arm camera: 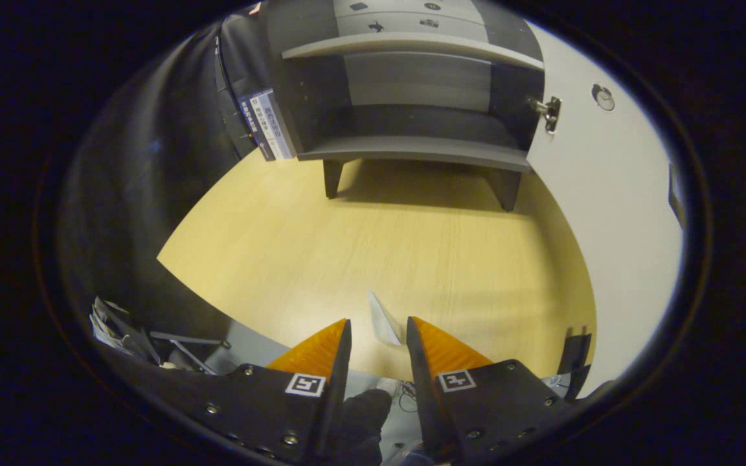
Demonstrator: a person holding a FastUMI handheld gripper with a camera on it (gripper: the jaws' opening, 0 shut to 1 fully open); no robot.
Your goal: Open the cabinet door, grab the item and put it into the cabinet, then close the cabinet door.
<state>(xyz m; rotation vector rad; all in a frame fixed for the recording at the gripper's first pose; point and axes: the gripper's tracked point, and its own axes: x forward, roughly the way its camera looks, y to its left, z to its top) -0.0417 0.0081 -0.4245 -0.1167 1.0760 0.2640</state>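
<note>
In the gripper view we look down on a pale wooden table (pixel 373 252) that fills the middle of the scene, its grain running away from us. Dark cloth hangs behind and to the left of it. At the far end stands a small grey cabinet (pixel 412 97) on short dark legs, its front open so that we see two shelves, one above the other, both bare as far as we can tell. Its white door (pixel 606 194) is swung wide to the right, a metal hinge (pixel 551 113) showing at its inner edge and a round ring pull (pixel 603 97) farther out on the panel. Just left of the cabinet, a few upright books or boxes (pixel 269 126) lean against its side. Beyond the near left corner of the table we make out some clutter on the floor (pixel 120 327), too dim to name.

The gripper (pixel 376 336) sits at the near edge of the table, its two fingers parted with a clear gap between them. In that gap, a little ahead of the tips and closer to the right finger, a thin white item (pixel 383 318) stands on edge on the table; it looks like a card or slim packet. We cannot tell whether the right finger touches it; the left finger does not.
</note>
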